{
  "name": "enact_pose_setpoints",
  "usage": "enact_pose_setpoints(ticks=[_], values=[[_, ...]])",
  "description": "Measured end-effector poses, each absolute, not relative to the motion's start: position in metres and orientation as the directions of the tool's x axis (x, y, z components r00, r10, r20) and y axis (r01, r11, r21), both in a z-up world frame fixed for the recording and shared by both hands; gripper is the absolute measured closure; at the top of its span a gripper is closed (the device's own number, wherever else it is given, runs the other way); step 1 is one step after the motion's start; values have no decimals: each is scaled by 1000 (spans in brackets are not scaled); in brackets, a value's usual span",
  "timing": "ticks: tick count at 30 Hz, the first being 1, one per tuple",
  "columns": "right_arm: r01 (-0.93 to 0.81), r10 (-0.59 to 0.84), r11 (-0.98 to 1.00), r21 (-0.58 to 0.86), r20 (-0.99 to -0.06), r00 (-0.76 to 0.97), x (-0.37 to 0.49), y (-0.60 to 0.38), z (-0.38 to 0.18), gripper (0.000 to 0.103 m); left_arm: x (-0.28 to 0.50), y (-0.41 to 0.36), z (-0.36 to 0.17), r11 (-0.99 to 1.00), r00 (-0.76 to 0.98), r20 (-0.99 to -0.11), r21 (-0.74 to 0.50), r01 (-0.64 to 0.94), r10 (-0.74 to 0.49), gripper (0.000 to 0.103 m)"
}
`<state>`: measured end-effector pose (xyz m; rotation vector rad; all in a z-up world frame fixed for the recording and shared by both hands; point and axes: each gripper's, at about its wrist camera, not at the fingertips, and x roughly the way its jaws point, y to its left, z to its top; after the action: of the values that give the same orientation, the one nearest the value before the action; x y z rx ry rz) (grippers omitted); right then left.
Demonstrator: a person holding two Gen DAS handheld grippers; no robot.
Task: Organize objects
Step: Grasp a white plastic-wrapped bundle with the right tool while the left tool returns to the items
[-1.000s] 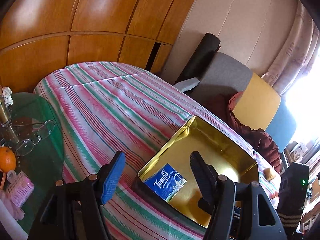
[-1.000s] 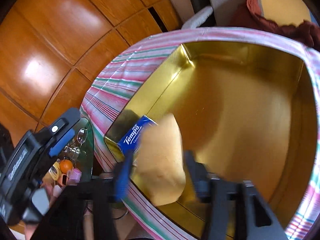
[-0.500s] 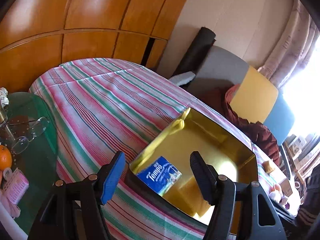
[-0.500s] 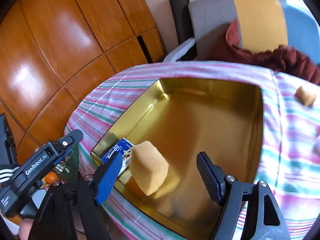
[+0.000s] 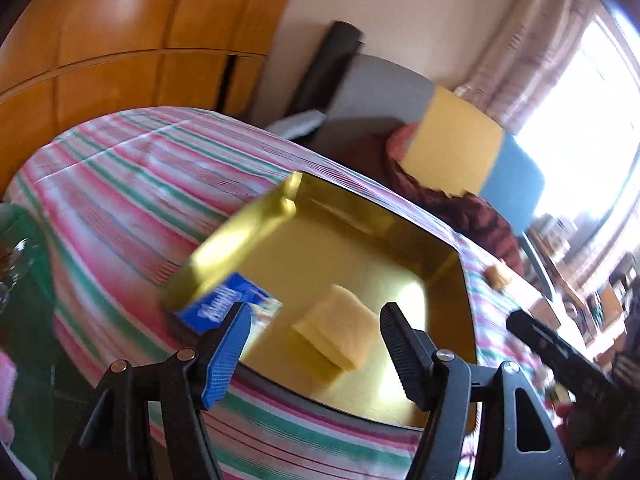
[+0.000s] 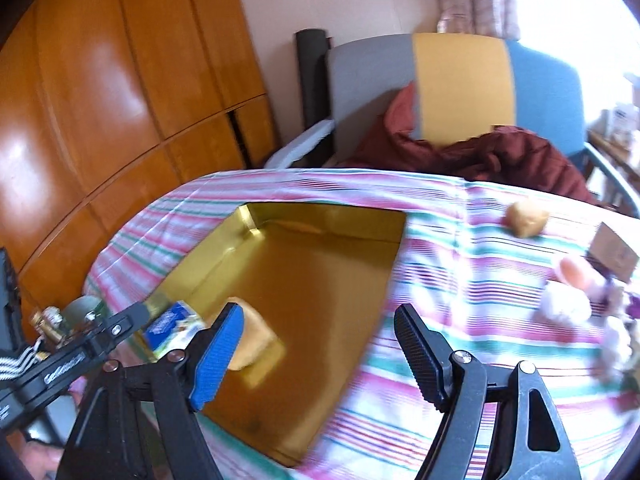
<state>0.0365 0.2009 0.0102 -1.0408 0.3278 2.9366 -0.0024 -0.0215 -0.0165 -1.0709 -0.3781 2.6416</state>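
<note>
A gold tin [image 5: 240, 232] lies open on the striped tablecloth. Inside, near its front left corner, a blue tissue pack [image 5: 218, 310] rests beside a yellow sponge [image 5: 336, 332]. My left gripper [image 5: 314, 320] hovers open over the tin's near edge, with nothing held. In the right wrist view the tin [image 6: 320, 224], the tissue pack [image 6: 172, 328] and the sponge [image 6: 256, 340] sit at lower left. My right gripper [image 6: 320, 312] hangs above the tin's right rim, jaws opening, nothing between them.
A tan block [image 6: 526, 218], pink plush toys [image 6: 568, 300] and a small cardboard box [image 6: 614, 252] lie on the cloth right of the tin. Behind the table, a chair holds a maroon jacket [image 6: 500, 152]. A green glass side table [image 5: 24, 248] stands at left.
The right gripper let go of the yellow sponge, which now lies in the tin, then rose and pulled back to the right. The left gripper shifted right along the tin's near edge.
</note>
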Motion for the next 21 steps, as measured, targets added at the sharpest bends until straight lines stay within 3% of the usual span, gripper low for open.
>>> enact_pose_setpoints(ticks=[21], values=[[-404, 235, -913, 63, -727, -645, 115, 342, -55, 23, 68, 96, -14, -772, -520, -624, -223, -596, 582, 35]])
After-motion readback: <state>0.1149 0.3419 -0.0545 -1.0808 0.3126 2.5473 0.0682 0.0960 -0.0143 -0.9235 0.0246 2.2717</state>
